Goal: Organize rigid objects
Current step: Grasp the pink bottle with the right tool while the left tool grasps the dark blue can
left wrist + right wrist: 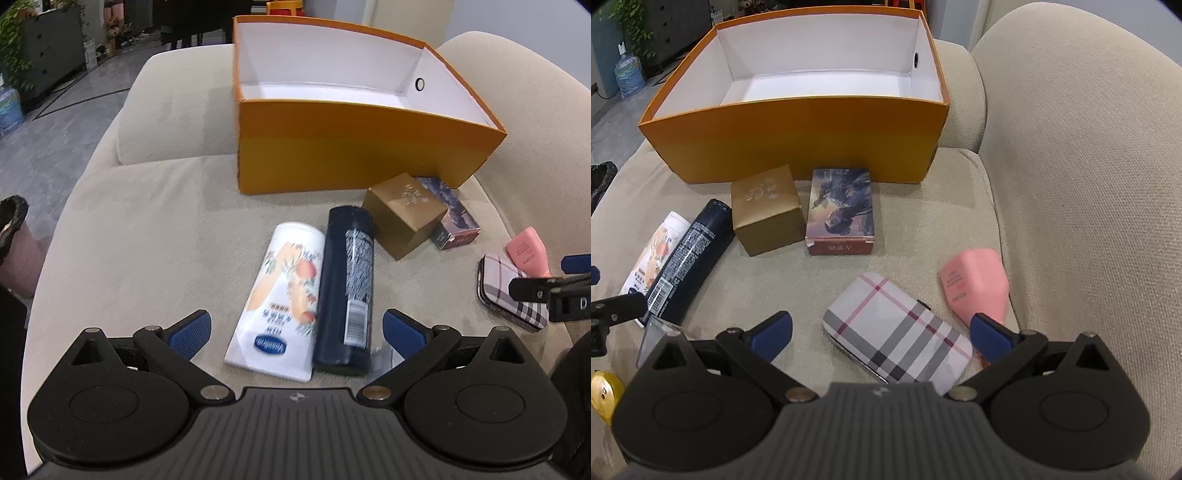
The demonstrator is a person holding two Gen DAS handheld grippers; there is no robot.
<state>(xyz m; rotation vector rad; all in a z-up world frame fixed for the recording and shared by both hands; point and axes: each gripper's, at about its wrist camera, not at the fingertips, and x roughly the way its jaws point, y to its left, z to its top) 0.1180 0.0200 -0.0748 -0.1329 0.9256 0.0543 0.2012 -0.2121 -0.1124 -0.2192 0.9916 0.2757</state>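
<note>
So I'm hovering both grippers over the beige sofa cushion (923, 229) right now. The left gripper (295, 334) has its fingers spread wide, and they're straddling the near ends of the white lotion tube (279, 299) and the dark blue bottle (347, 288), which are lying side by side and touching. Nothing's gripped.

The right gripper (881, 334) is spread wide too, fingers sitting on either side of the plaid case (897, 330), not squeezing it. The pink bottle (975, 288) is lying just beside the case, right behind my right-hand finger.

Further back, the gold box (766, 208) and the picture box (842, 210) are sitting next to each other, just in front of the orange box (798, 147), which is open on top and showing only its white inside. There's also a yellow thing (602, 395) poking in at the left edge of the right camera, but I'm not able to tell what it is.
</note>
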